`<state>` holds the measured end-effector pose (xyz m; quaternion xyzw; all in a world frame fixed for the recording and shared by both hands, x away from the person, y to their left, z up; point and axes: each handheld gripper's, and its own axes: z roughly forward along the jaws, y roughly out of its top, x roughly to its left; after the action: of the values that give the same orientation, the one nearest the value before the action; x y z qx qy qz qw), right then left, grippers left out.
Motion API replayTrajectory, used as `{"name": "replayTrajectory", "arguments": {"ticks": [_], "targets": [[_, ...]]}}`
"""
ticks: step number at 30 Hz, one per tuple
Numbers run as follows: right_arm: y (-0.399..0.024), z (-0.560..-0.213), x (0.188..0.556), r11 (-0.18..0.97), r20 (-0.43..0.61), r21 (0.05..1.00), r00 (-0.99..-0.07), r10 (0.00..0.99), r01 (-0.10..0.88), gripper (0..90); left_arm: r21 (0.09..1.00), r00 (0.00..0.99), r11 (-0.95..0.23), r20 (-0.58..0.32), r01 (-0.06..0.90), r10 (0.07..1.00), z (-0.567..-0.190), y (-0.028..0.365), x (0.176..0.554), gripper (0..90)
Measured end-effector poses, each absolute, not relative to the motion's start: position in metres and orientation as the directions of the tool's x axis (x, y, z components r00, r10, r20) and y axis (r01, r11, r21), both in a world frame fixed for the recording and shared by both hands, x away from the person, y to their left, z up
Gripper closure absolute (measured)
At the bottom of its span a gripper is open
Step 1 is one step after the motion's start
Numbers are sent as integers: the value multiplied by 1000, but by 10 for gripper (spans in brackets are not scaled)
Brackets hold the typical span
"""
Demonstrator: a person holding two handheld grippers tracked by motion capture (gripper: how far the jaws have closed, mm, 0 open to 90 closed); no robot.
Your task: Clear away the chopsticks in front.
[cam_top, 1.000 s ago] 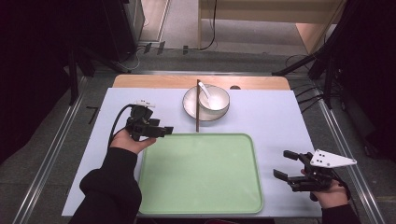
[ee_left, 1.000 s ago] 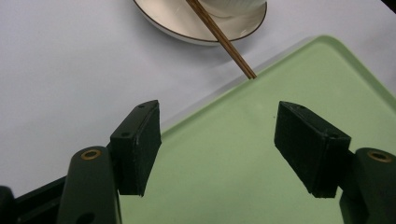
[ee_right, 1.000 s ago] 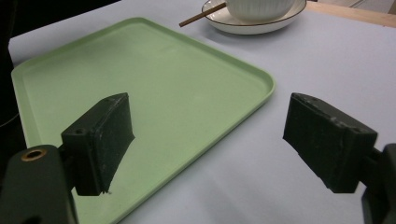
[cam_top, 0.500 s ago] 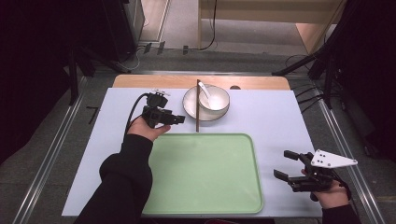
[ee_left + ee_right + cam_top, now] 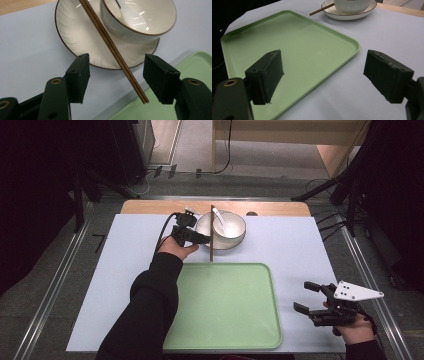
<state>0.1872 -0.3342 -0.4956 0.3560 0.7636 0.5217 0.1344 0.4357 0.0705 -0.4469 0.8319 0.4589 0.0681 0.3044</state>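
Note:
A pair of brown chopsticks (image 5: 211, 247) lies across the rim of a white saucer (image 5: 75, 32). The saucer holds a white bowl (image 5: 230, 227) with a white spoon (image 5: 218, 217) in it. My left gripper (image 5: 201, 239) is at the saucer's left edge. In the left gripper view the chopsticks (image 5: 110, 45) pass between the open jaws of my left gripper (image 5: 116, 75), touching neither pad. Those jaws have just been closing. My right gripper (image 5: 302, 296) rests open and empty at the near right, beside the green tray (image 5: 225, 320). In its own view my right gripper (image 5: 322, 75) spans the tray's corner (image 5: 299, 37).
A pale blue mat (image 5: 125, 270) covers the table, with a wooden strip (image 5: 150, 207) along the far edge. The chopsticks' near tips reach almost to the tray's far rim (image 5: 195, 65). Dark stands and cables ring the table.
My left gripper has moved right and farther from the person, from the mat's left part to the saucer and chopsticks. Its jaws have narrowed slightly. The right gripper has stayed put.

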Motion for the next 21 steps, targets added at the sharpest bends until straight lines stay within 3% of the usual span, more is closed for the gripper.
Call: {"name": "replayTrajectory", "arguments": {"ticks": [8,15,21], "targets": [[-335,-496,187,202,165,894,-712,683,401,165,534,527,-369,-175,760,832,-462,58,451,602],[-335,-496,186,198,172,892,-711,682,406,165,532,491,-324,-207,782,846,-473,52,457,630],[-335,-496,186,201,172,891,-712,680,408,165,532,473,-320,-179,784,863,-480,46,458,654]]}}
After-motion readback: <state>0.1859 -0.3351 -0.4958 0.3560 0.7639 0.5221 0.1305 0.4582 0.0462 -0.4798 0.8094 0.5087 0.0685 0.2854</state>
